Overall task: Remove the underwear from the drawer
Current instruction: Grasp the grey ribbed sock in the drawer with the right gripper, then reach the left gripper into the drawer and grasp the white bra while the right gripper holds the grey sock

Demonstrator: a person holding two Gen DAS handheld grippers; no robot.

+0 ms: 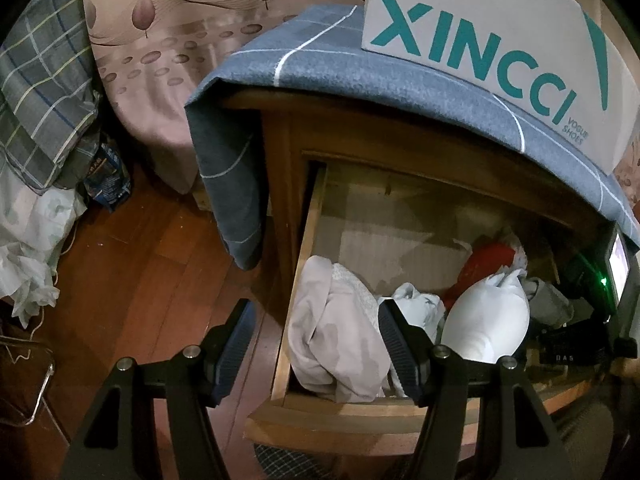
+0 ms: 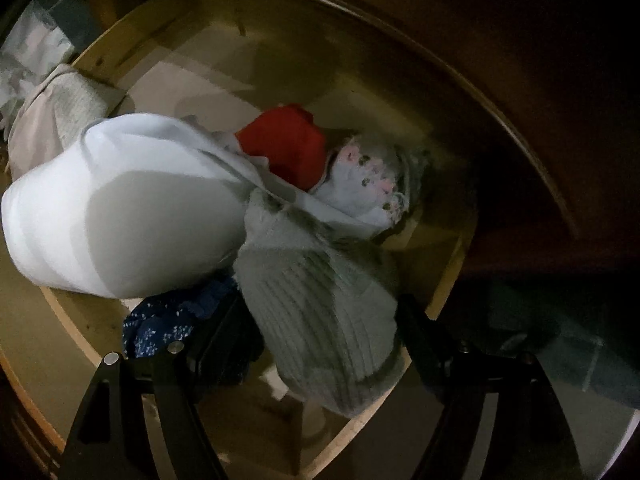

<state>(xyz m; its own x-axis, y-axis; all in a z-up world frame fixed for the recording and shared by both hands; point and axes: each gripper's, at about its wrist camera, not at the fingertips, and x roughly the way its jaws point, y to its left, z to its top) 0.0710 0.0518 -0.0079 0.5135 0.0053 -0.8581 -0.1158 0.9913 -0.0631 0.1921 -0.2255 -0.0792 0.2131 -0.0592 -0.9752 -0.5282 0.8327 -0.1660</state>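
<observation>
Straddling grey ribbed garment [image 2: 320, 320], right gripper [image 2: 320, 320] gapes unclamped.

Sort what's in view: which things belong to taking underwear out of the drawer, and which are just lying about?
Job:
drawer, open
white bra
red garment
grey ribbed garment
right gripper, over the grey ribbed garment
left gripper, at the drawer's left wall

Lying about:
shoe box
blue cloth
bedding
</observation>
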